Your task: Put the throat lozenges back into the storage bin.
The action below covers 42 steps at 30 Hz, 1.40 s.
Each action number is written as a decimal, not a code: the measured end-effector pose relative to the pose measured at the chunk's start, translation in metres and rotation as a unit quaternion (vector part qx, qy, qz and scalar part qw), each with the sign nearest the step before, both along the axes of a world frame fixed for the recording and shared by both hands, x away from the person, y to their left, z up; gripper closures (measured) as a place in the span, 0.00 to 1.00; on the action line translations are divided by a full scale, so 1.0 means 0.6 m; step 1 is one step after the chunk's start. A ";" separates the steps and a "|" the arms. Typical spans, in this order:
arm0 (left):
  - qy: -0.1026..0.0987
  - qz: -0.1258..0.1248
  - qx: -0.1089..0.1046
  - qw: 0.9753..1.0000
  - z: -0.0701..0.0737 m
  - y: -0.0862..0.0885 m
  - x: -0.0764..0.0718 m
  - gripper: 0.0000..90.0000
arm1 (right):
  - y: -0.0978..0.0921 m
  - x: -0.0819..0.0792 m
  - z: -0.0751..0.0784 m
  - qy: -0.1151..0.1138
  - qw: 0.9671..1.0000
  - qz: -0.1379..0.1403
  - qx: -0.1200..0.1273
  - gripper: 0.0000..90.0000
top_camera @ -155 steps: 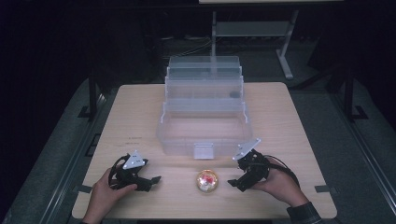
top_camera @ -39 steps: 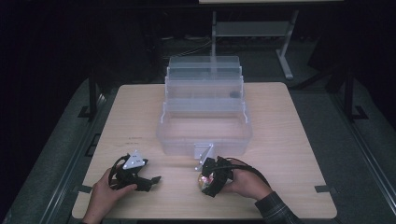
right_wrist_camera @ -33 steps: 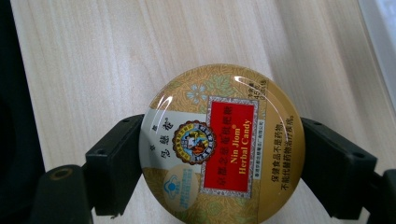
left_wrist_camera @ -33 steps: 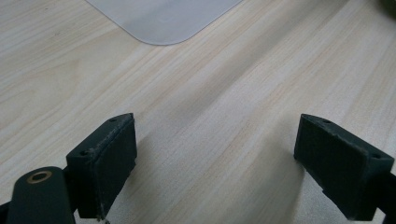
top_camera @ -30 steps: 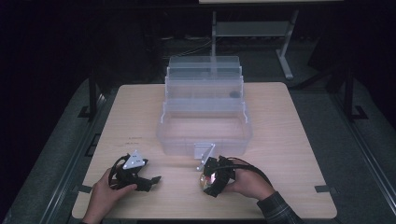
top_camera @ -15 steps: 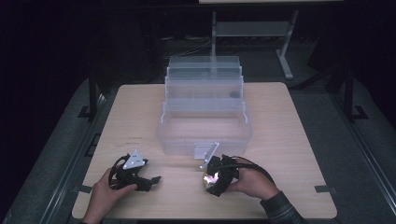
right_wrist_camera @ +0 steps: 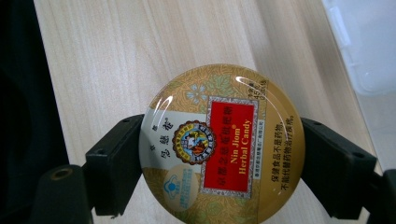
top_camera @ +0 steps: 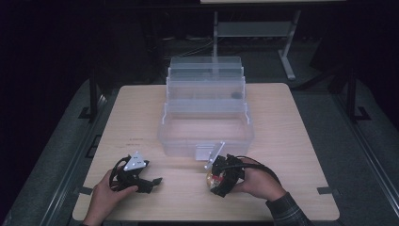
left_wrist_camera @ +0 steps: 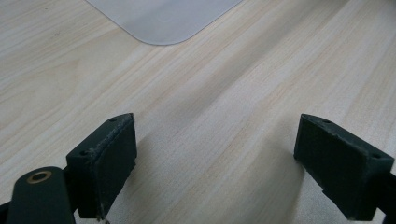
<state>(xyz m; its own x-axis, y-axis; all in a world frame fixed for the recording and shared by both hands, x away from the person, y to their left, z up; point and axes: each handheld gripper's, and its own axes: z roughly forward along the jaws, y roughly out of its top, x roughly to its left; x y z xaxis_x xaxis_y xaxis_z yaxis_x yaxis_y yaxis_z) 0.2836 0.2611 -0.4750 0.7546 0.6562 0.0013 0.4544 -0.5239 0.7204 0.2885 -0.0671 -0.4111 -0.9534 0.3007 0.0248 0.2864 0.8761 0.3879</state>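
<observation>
- A round gold candy tin (right_wrist_camera: 220, 142), its lid printed with a red panel reading "Nin Jiom Herbal Candy", sits clamped between the two black jaws of the right hand-held gripper (right_wrist_camera: 222, 163), one jaw touching each side of its rim.
- In the high view the candy tin (top_camera: 214, 179) is near the front edge of the tabletop (top_camera: 291, 136), a little right of centre, partly hidden by the right hand-held gripper (top_camera: 221, 178) and the right hand (top_camera: 256, 181) that wraps it.
- Whether the tin rests on the wood or is lifted off it cannot be told.
- Just beyond the tin stands a clear plastic organiser (top_camera: 205, 113), its stepped tiers rising toward the far side; its near wall is close to the gripper, and a corner of it shows at the upper right of the right gripper view (right_wrist_camera: 364, 42).
- The left hand-held gripper (top_camera: 141, 178) lies low over the near left part of the tabletop, held by the left hand (top_camera: 106, 195), well apart from the tin.
- In its own view the left hand-held gripper (left_wrist_camera: 215, 172) has its jaws spread wide with bare wood between them, and a rounded corner of the organiser (left_wrist_camera: 163, 18) is at the top.
</observation>
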 end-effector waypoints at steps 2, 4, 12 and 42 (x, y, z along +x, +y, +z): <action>0.000 0.000 0.000 1.000 0.000 0.000 0.000 0.14 | -0.002 -0.001 0.003 -0.001 1.000 -0.002 0.000 0.22; 0.000 0.001 -0.001 1.000 0.000 0.000 0.000 0.14 | -0.004 0.000 0.006 -0.004 1.000 -0.001 0.001 0.22; 0.000 0.000 -0.001 1.000 0.000 0.000 0.000 0.14 | -0.009 0.001 0.024 -0.014 1.000 -0.003 -0.001 0.22; 0.001 0.000 -0.001 1.000 0.000 0.000 0.000 0.14 | -0.039 0.014 0.089 -0.024 0.999 -0.025 0.008 0.22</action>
